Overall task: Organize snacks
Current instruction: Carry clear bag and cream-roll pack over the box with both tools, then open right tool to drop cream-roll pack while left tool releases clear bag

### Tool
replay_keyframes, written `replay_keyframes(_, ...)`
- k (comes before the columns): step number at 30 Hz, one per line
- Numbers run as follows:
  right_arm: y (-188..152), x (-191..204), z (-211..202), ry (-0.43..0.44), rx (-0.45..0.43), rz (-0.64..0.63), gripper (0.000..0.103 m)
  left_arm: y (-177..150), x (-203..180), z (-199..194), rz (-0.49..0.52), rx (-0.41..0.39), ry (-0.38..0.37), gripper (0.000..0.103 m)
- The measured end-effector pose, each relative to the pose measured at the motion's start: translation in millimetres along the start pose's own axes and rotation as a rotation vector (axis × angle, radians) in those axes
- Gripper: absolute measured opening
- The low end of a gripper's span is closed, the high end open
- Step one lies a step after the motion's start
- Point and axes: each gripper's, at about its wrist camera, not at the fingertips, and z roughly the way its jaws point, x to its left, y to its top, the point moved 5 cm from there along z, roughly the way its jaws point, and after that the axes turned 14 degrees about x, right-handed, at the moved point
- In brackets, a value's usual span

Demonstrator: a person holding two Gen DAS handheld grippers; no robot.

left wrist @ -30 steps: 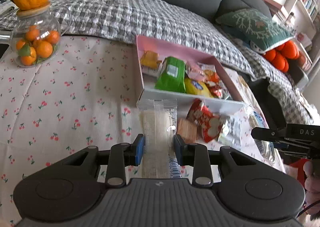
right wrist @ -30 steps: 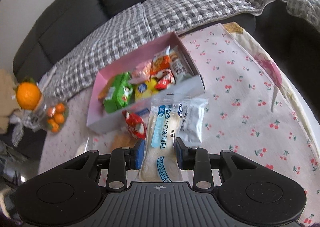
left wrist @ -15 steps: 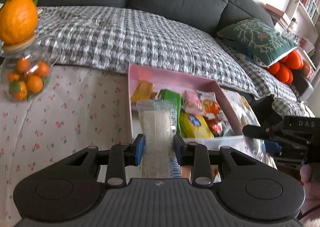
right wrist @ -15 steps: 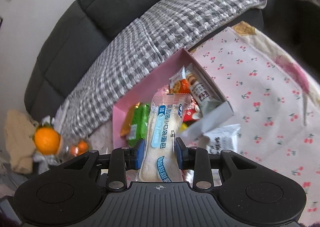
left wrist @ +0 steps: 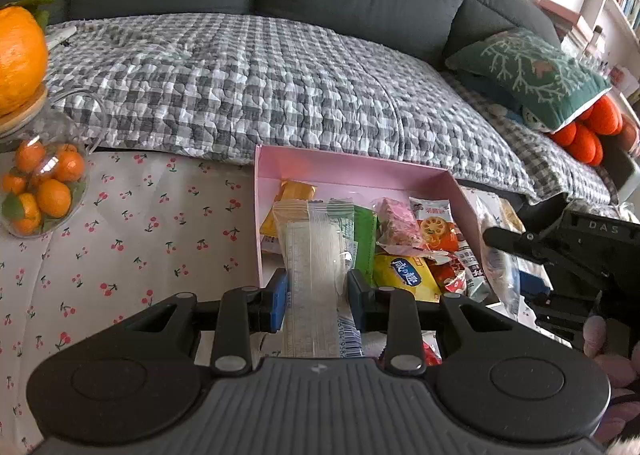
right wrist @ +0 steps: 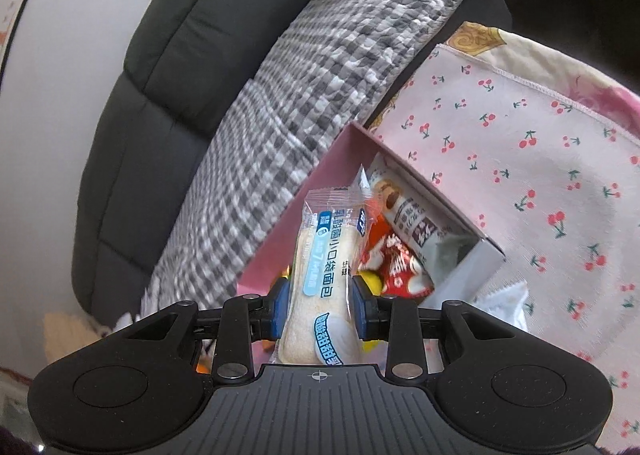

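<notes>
Pink open box (left wrist: pixel 352 169) on the cherry-print table, holding mixed snack packs: orange pack (left wrist: pixel 294 193) at the back left, green pack (left wrist: pixel 366 243), pink pack (left wrist: pixel 396 221), yellow pack (left wrist: pixel 404 279), red-and-white packs at the right end. Clear-wrapped pale wafer pack (left wrist: pixel 316 267) held upright over the box's left part. White bread pack with blue label (right wrist: pixel 324 267), upright over the right end beside a red pack (right wrist: pixel 400 265).

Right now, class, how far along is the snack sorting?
Done: several packets already lie in the pink box. In hand: the left claw holds a clear wafer pack over it, and the right claw, its jaws opening, carries a bread packet. Left: dropping both in.
</notes>
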Motion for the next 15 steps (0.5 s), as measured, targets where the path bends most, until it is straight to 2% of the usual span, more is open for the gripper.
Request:
replay_keyframes(1, 1.2, -1.0, 0.3, 0.011, -0.020, 0.005, 0.036, 1.7, -0.7, 1.2, 0.004, 0.002, 0.003, 0.029)
replay_keyframes(2, 2.7, -1.3, 0.3, 0.032, -0.033, 0.008, 0.040, 3.3, -1.6, 2.3, 0.009, 0.003, 0.006, 0.029)
replay_keyframes(3, 4.0, -1.4, 0.1, 0.045, -0.034, 0.014, 0.045, 5.6, -2.2, 3.2, 0.013, 0.004, 0.008, 0.029)
replay_keyframes(4, 4.9, -1.2, -0.5, 0.051, -0.037, 0.019, 0.056, 8.2, -2.9, 4.4, 0.019, 0.004, 0.010, 0.029)
replay_keyframes(5, 5.2, -0.9, -1.8, 0.051, -0.045, 0.017, 0.059, 10.7, -4.2, 5.3, 0.026, 0.003, 0.013, 0.029)
replay_keyframes(10, 5.8, -1.6, -5.3, 0.021, -0.048, 0.017, 0.060, 28.8, -17.7, 14.6, 0.080, -0.001, 0.029, 0.029)
replay_keyframes(15, 4.5, -1.9, -4.5, -0.019, -0.042, 0.012, 0.062, 51.1, -39.6, 38.2, 0.185, 0.031, 0.059, 0.029)
